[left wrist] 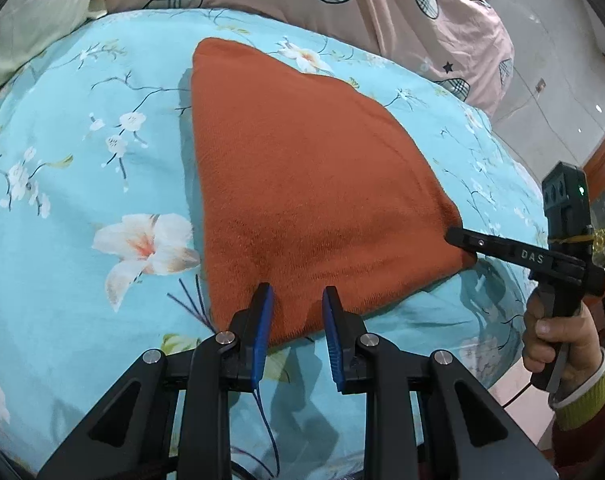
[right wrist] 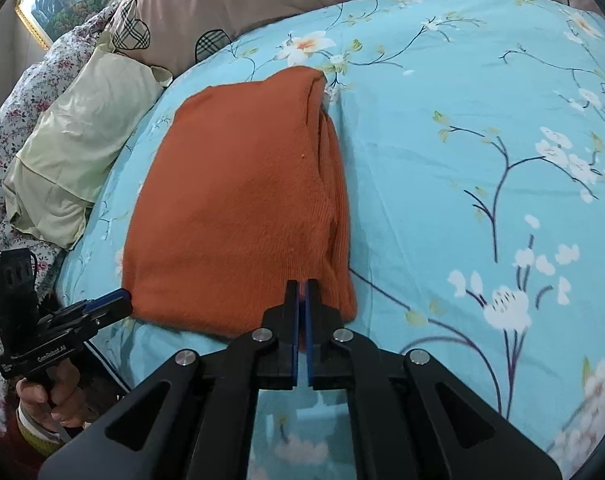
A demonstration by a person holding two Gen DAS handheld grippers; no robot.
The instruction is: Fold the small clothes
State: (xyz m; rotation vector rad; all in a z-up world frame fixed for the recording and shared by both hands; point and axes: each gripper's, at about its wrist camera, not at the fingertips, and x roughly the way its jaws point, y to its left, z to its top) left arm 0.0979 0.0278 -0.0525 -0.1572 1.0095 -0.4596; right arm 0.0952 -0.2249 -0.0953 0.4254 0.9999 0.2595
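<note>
Garment: orange knit garment [left wrist: 302, 184] lying folded on the bed [left wrist: 82, 160], near the bed's right edge, nearer its front edge than the pillows at its far end.
Left hand-held gripper [left wrist: 298, 300]: standing released, blue pads [left wrist: 262, 320] apart, hovering over the garment's near hem; not gripping anything. Seen from the right wrist view [right wrist: 120, 300], tips reaching just to the garment's near left corner.
Right hand-held gripper [right wrist: 302, 288]: clenched, pinching the garment's near right corner; a sliver of orange cloth showing between the closed pads. In the left wrist view [left wrist: 456, 238], tip meeting that same corner.
Progress (judged): looking well along. Garment already lying as a compact multi-layer packet; stacked layers showing along the right side in the right wrist view. No sleeves or loose parts hanging out.
Remaining (judged): probably squaring up the near edge, perhaps one further fold; cannot tell whether another fold is intended.
Material, garment: fine ribbed knit, soft, slightly fuzzy nap, thick at the folded side; rounded rectangular outline, narrowing toward the far end under fisheye.
Material, bed: smooth turquoise floral sheet, soft and yielding, puckering slightly by the pinched corner.
Surroundings: pale green pillow [right wrist: 78, 152] and pink quilt [left wrist: 342, 0] with plaid hearts at the far end.
Handling note (judged): knit likely slumping if lifted by one corner.
</note>
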